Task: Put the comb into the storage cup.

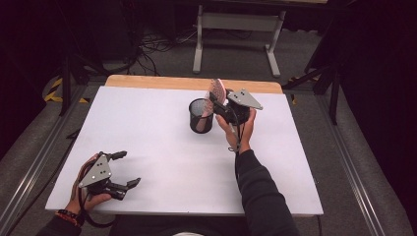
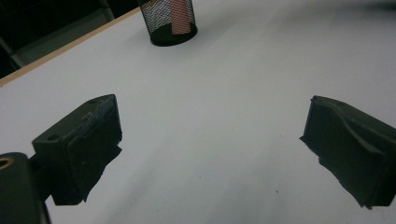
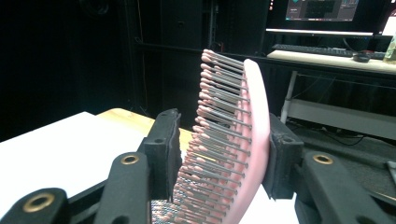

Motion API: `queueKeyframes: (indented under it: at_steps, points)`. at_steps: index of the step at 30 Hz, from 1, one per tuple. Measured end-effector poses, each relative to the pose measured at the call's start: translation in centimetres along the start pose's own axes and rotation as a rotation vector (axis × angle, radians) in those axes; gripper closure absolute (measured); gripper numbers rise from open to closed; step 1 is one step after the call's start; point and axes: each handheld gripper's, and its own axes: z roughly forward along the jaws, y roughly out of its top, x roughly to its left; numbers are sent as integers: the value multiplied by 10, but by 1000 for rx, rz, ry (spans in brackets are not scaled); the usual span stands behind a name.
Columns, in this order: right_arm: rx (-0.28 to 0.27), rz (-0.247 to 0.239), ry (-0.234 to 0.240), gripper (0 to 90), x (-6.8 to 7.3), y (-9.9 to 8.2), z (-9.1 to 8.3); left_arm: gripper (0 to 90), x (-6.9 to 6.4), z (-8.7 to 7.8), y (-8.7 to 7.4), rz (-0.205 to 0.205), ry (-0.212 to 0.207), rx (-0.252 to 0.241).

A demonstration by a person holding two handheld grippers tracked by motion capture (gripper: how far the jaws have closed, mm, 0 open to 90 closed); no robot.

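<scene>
A pink hairbrush stands with its handle down in a black mesh cup at the middle back of the white table. My right gripper sits around the brush head. In the right gripper view the brush lies between the jaws of that gripper: its back rests by one pad, and the bristle tips stand just off the other, so I read it as open. My left gripper rests wide open near the table's front left corner with nothing in it. Its own view looks between its jaws at bare table, with the cup far off.
A wooden strip edges the table's far side. Beyond it are a white desk frame and cables on the floor. Dark stands flank the table. A desk with a monitor appears in the right gripper view.
</scene>
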Motion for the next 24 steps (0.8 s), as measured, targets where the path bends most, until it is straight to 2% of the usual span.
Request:
queueKeyframes:
  at_steps: [5, 16, 24]
  points:
    - [-1, -10, 2, 531, 1, 0, -1, 54, 0, 0, 0, 2, -1, 1]
    - [-1, 3, -8, 488, -4, -4, -2, 54, 0, 0, 0, 0, -1, 1]
    - [2, 2, -30, 474, -7, -6, -3, 51, 0, 0, 0, 0, 4, 0]
